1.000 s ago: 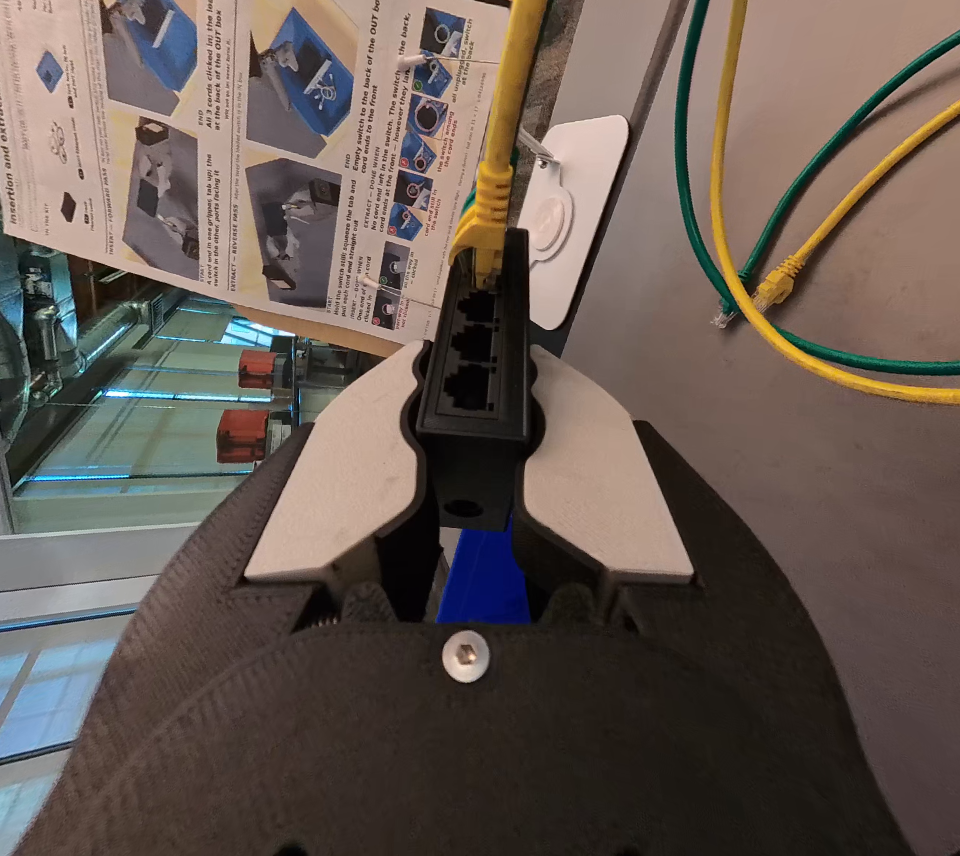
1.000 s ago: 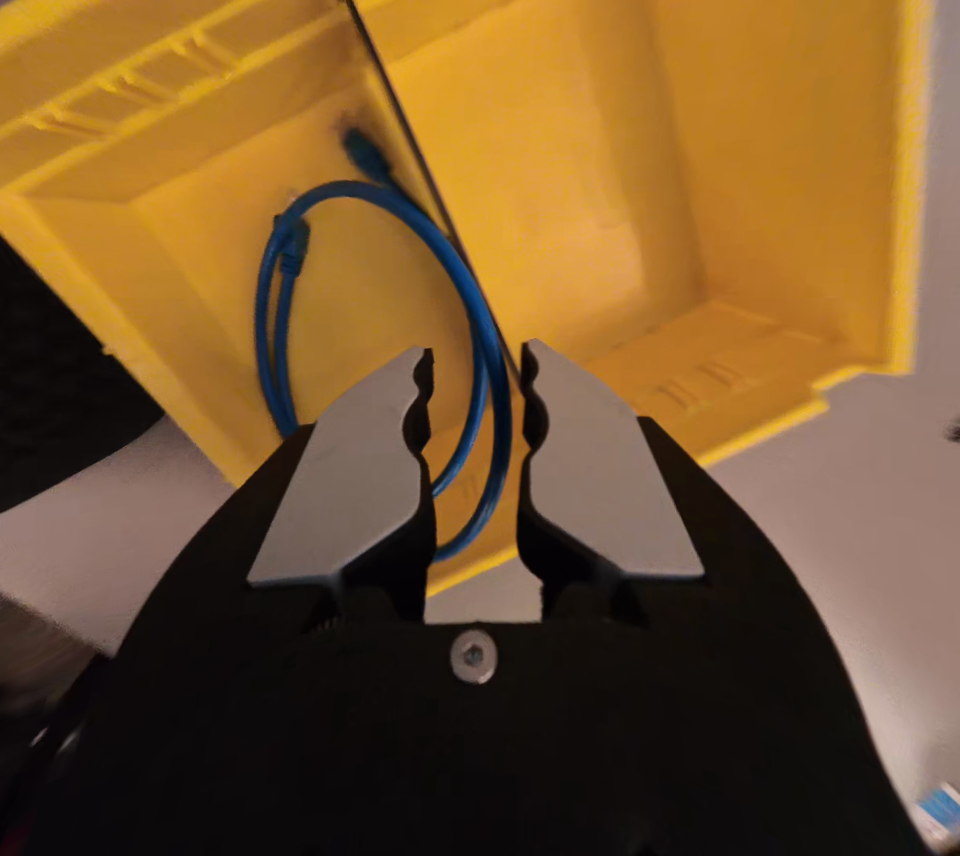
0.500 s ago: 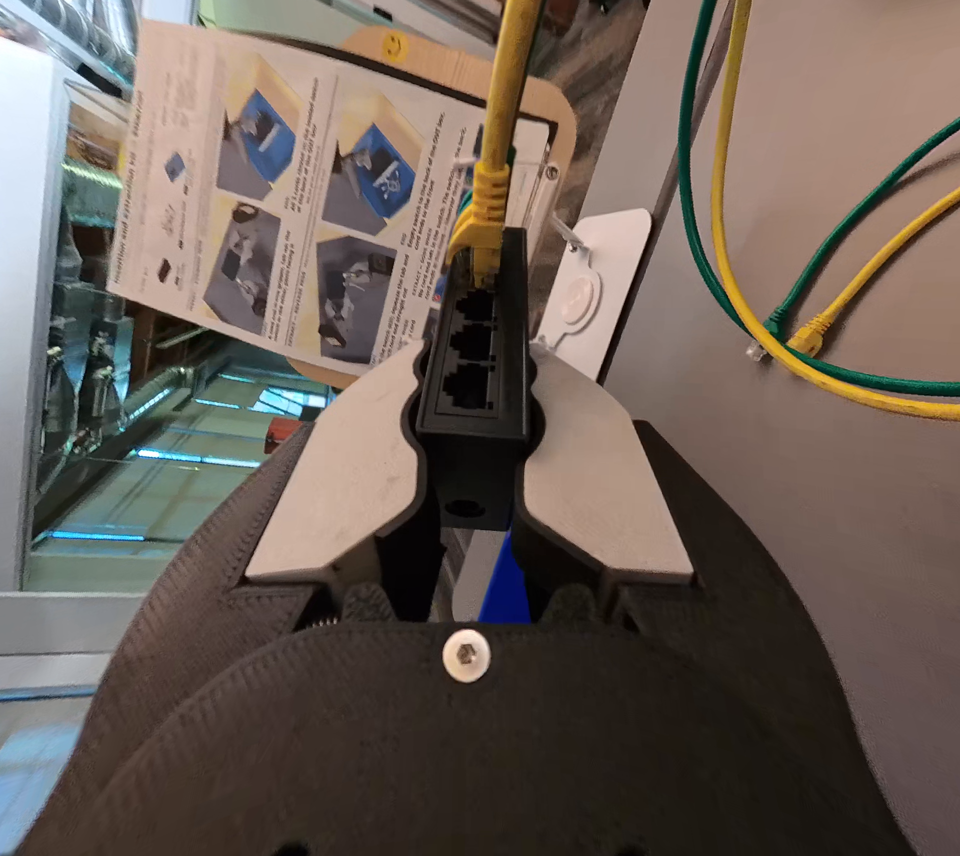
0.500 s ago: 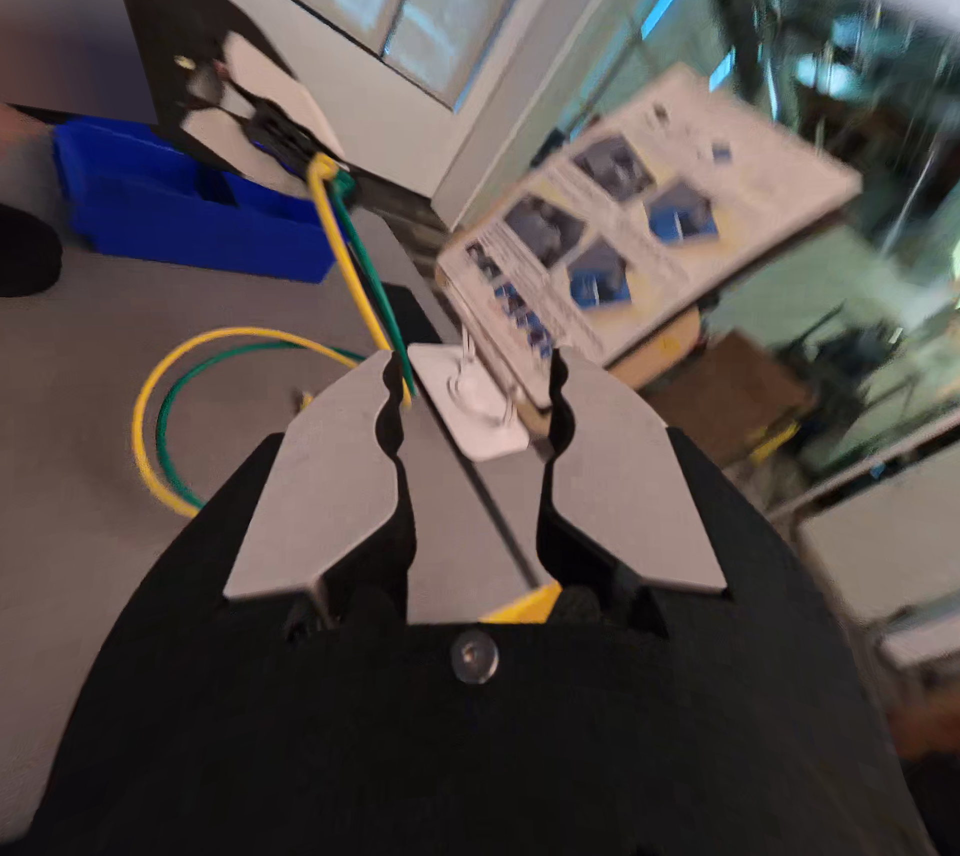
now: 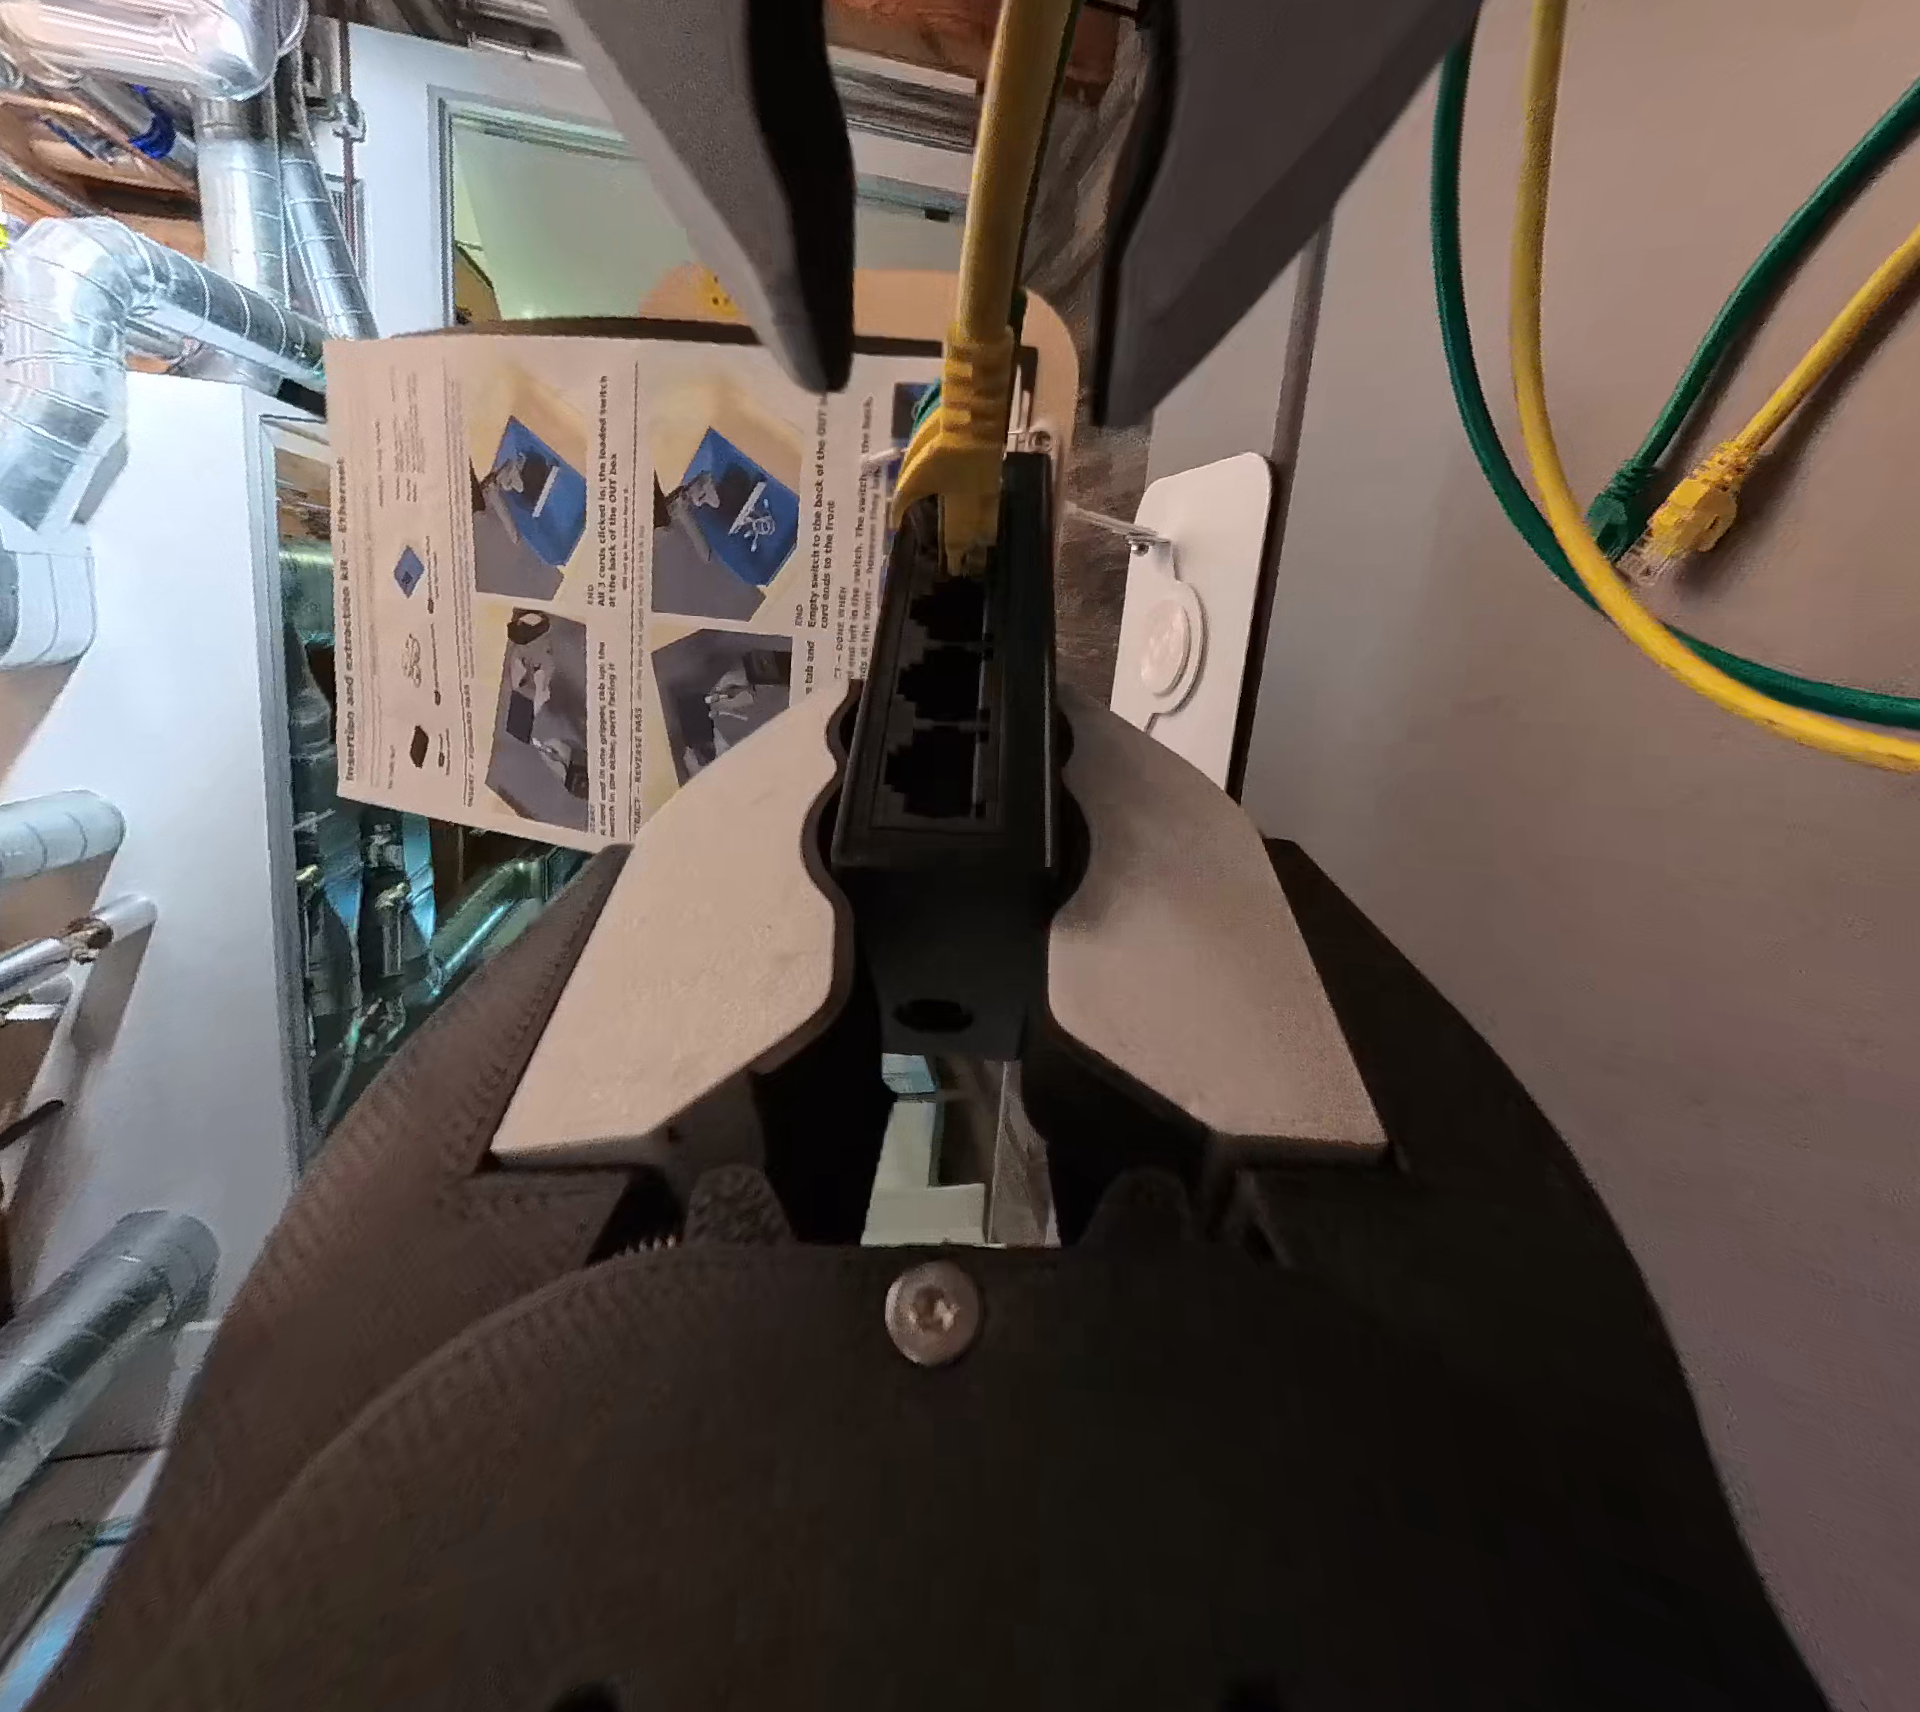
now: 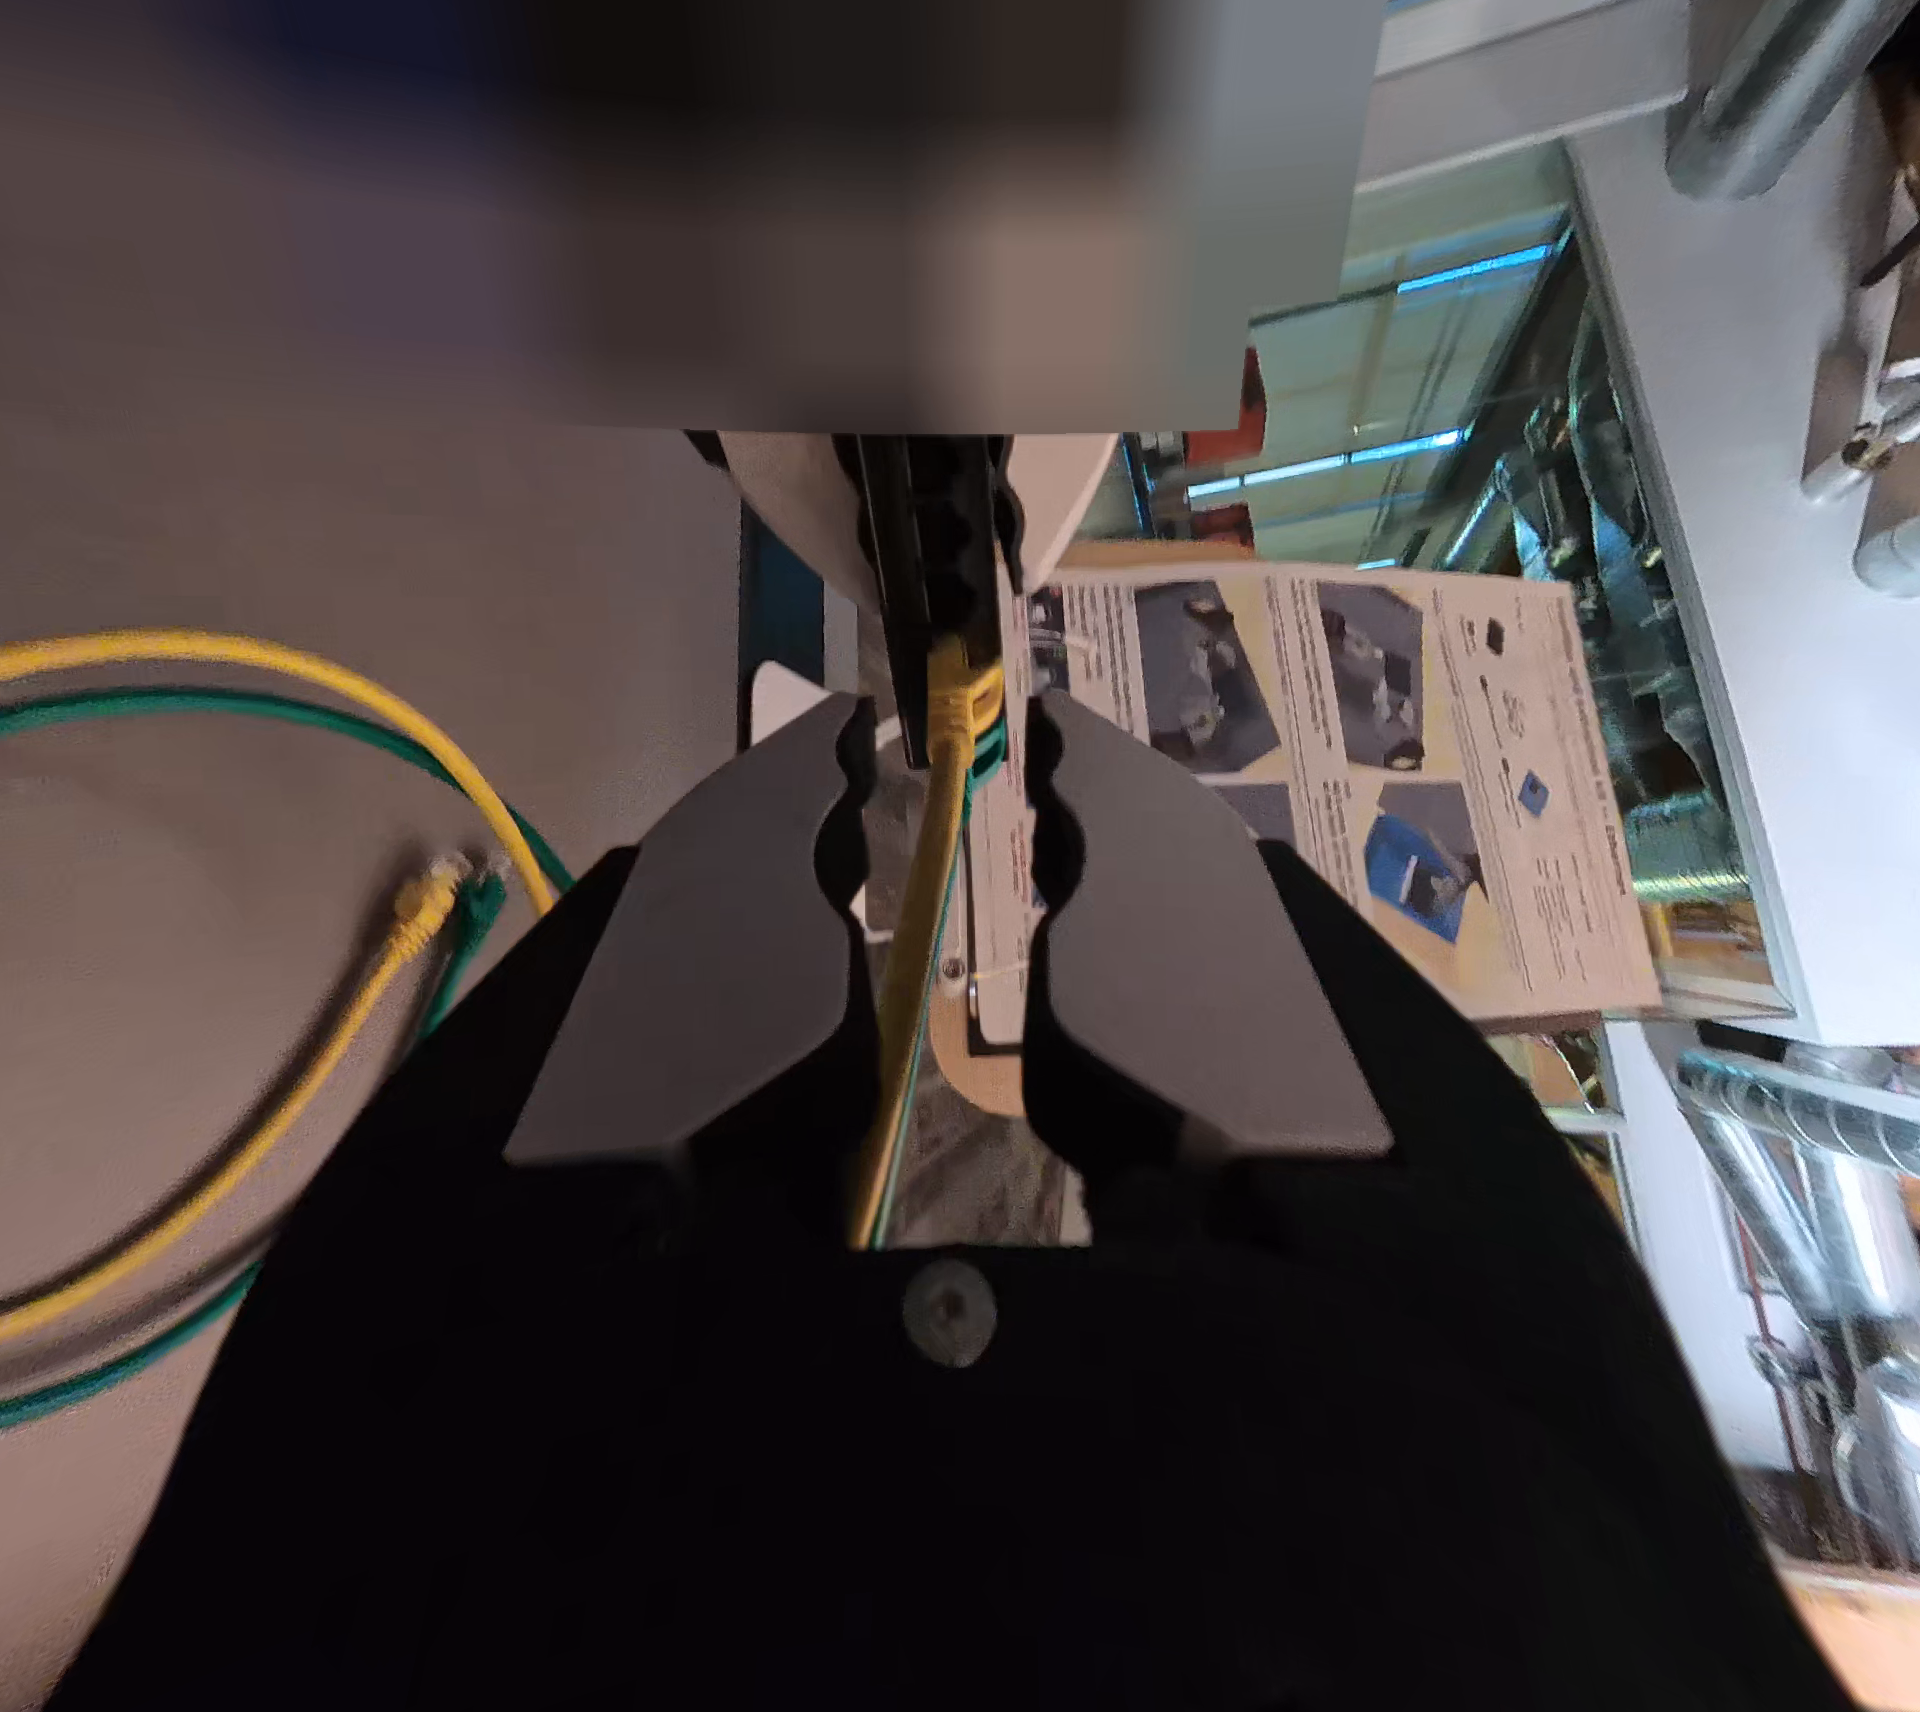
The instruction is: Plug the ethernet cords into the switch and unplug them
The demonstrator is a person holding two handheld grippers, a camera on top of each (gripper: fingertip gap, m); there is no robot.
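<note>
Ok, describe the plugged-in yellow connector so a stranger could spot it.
Find the black switch clamped in the left gripper. At its far end sits the yellow connector, plugged into a port. Unlike the loose yellow plug on the grey table, it's seated.

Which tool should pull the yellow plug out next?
Right. The right tool is open around the yellow cord just behind its plug, while the left tool is busy gripping the switch.

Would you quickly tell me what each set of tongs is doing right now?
Left tongs: closed on the black switch.
Right tongs: open, one finger on each side of the plugged-in yellow cord, not gripping it.
</note>
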